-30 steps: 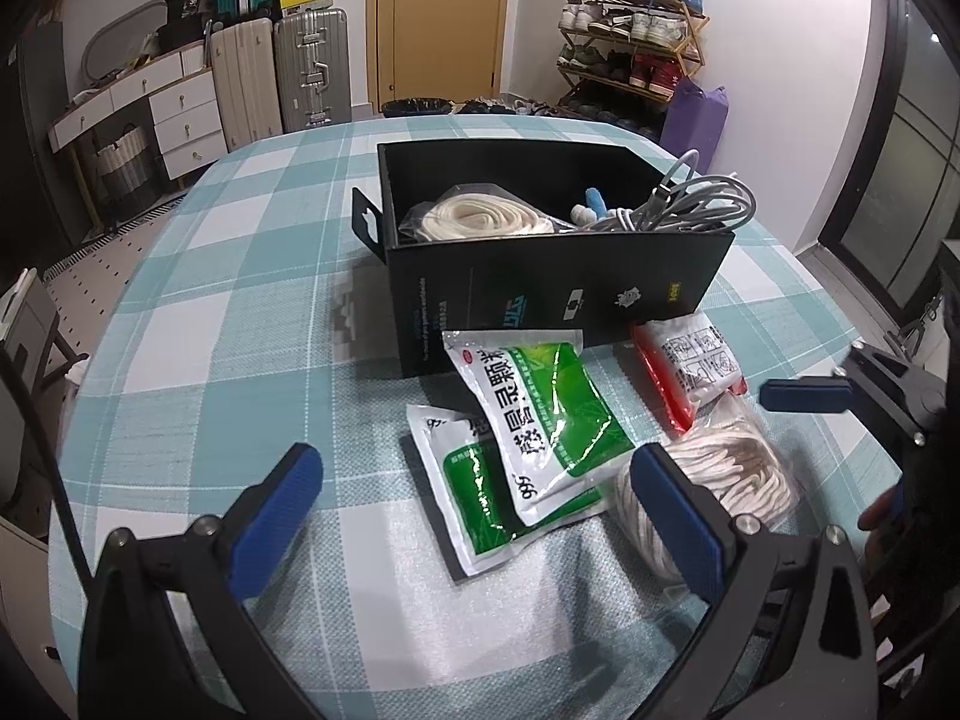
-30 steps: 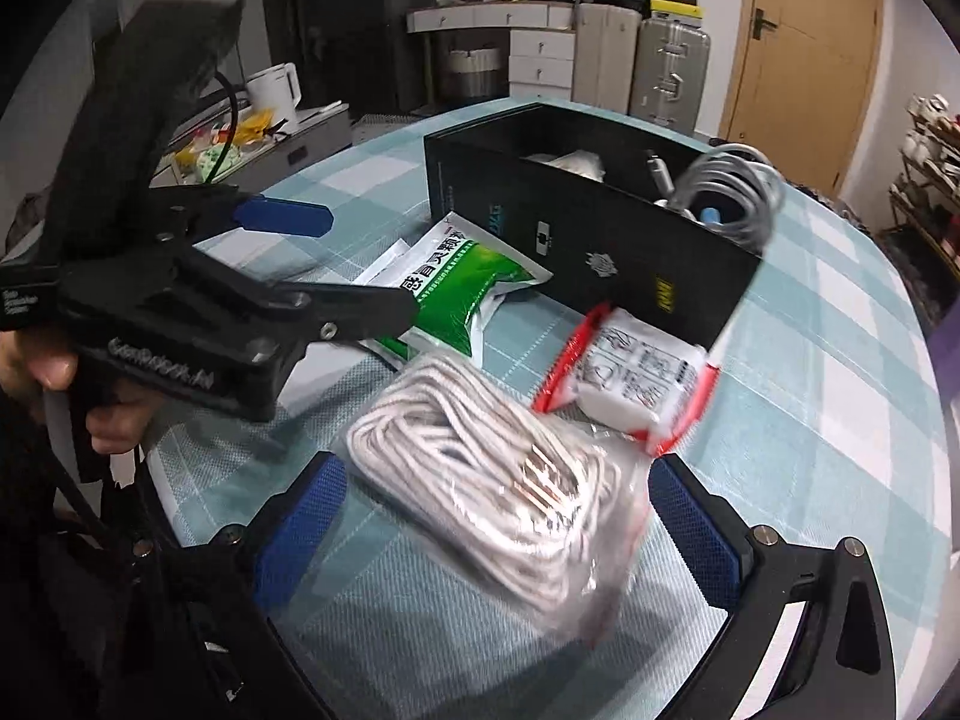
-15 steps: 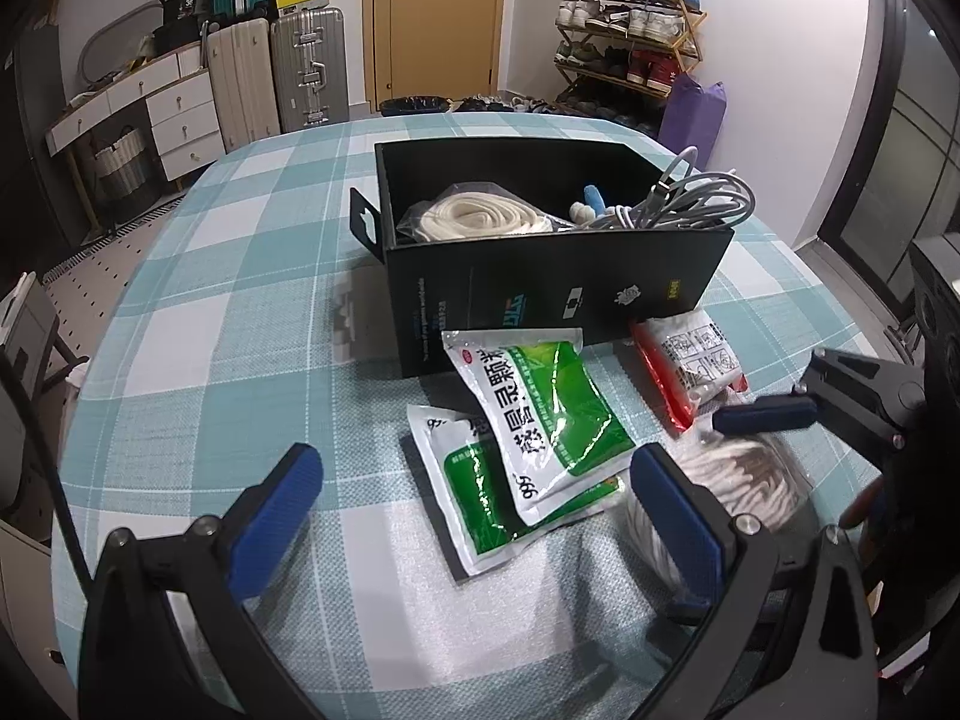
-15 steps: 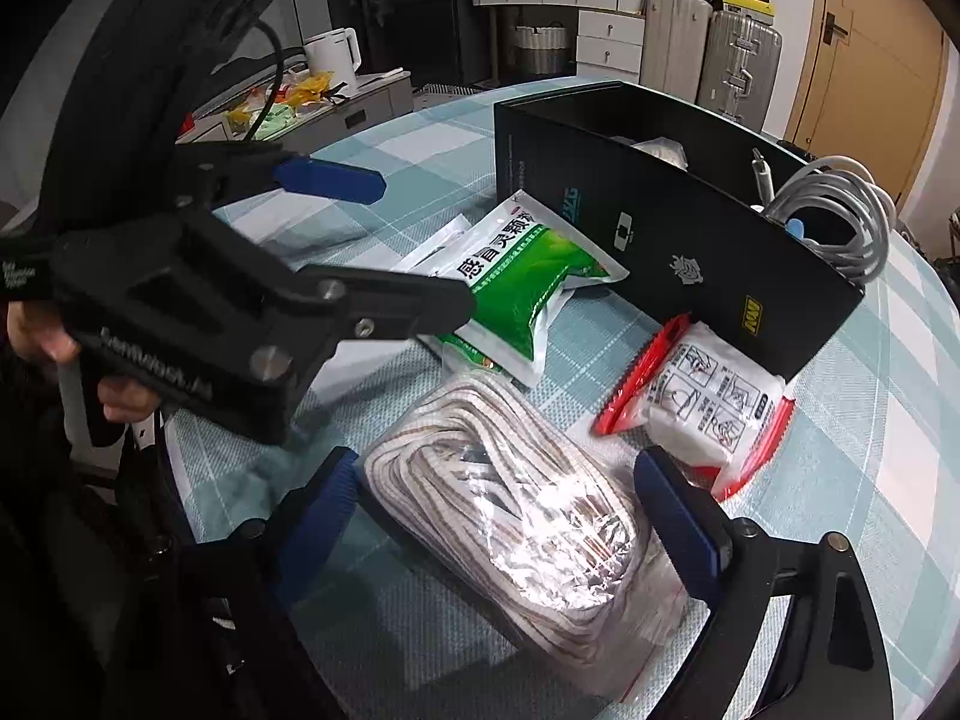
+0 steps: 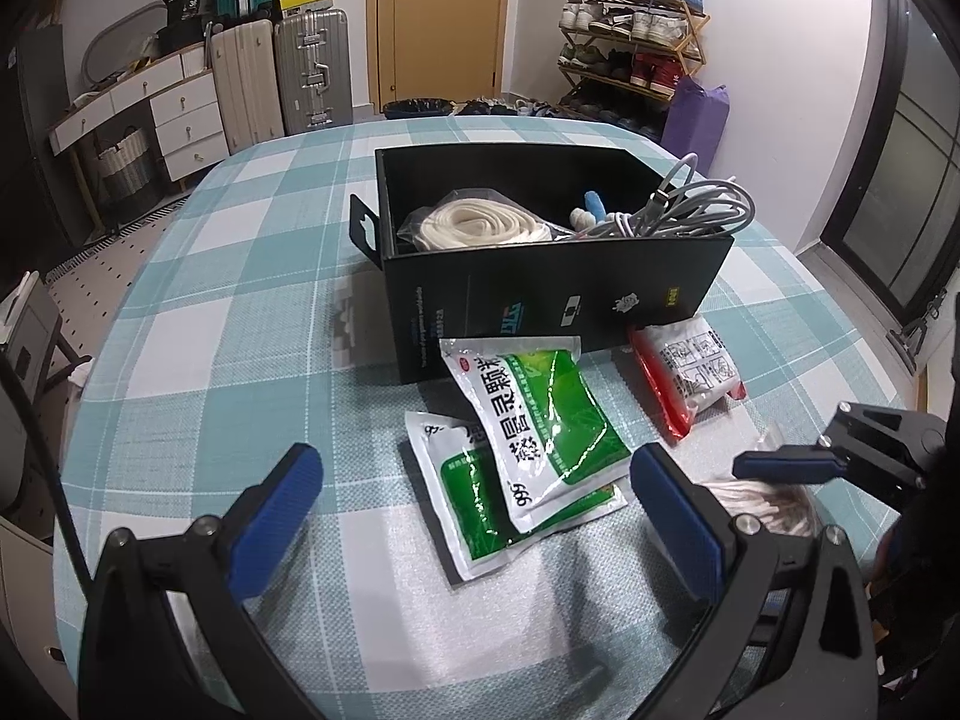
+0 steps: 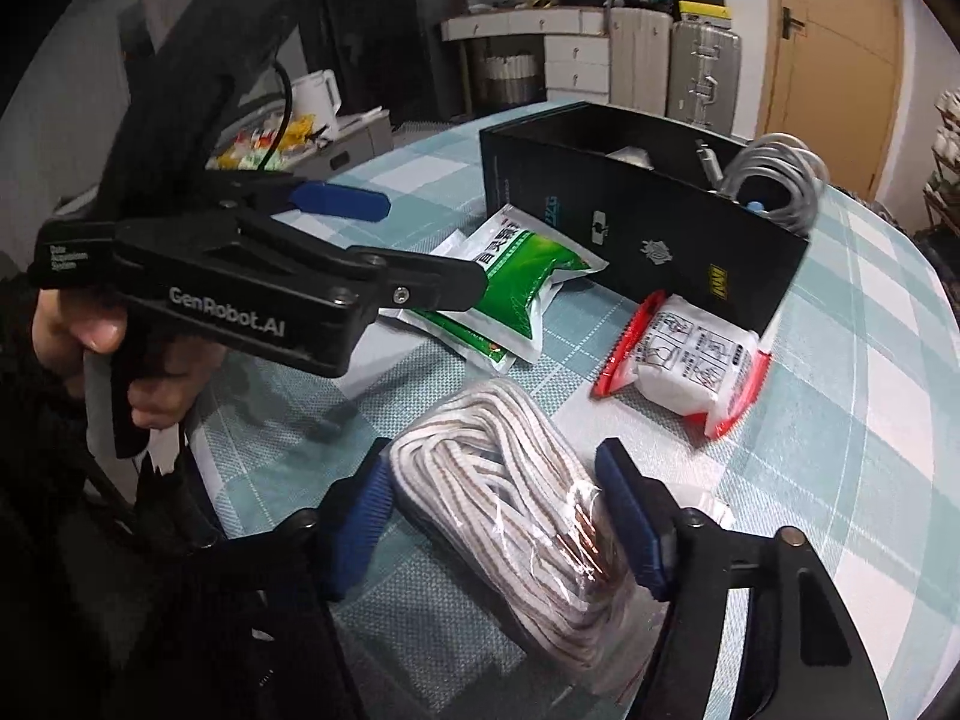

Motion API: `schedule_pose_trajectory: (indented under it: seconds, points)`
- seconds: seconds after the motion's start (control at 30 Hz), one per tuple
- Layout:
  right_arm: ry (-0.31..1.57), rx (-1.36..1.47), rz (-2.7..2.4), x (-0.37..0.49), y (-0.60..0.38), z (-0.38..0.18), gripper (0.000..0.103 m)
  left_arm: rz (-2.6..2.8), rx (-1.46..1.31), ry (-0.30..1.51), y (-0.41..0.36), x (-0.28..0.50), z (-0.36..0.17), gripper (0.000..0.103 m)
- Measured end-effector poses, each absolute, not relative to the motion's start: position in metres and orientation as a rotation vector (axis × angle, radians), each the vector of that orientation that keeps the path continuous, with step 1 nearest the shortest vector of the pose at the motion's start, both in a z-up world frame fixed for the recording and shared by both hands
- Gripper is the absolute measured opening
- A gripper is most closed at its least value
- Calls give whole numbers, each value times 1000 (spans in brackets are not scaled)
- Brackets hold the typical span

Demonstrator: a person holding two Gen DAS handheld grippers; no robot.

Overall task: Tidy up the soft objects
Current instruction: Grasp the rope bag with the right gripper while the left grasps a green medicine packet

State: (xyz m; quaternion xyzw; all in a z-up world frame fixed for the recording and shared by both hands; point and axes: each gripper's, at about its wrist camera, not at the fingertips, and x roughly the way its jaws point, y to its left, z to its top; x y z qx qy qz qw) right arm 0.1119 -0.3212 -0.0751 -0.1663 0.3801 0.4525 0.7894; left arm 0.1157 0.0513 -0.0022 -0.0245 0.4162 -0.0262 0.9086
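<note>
Right wrist view, lower centre: bagged cord bundle (image 6: 510,516) on tablecloth, right gripper (image 6: 498,516) pads pressing both flanks; soft, light, slippery film, best pinched mid-bundle. Left gripper (image 5: 474,510) wide open, empty, above green sachets (image 5: 534,420)

The checked surface (image 5: 198,324) lies bare to the left of the black box (image 5: 558,294), giving open passage there. In front of the box, two green sachets (image 5: 528,444) and a red-edged packet (image 5: 684,378) crowd the approach. Inside, a white cord coil (image 5: 474,225) fills the left part and grey cables (image 5: 696,213) spill over the right rim. The left hand-held gripper (image 6: 420,252) hangs above the sachets.
</note>
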Motion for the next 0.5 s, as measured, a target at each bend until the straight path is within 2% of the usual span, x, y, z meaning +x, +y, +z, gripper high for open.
schedule_pose_trajectory:
  seconds: [0.23, 0.5]
  points:
    - [807, -271, 951, 109, -336, -68, 58, -58, -35, 855, 43, 116, 0, 103]
    - [801, -296, 878, 108, -344, -65, 58, -83, -21, 861, 33, 123, -1, 103]
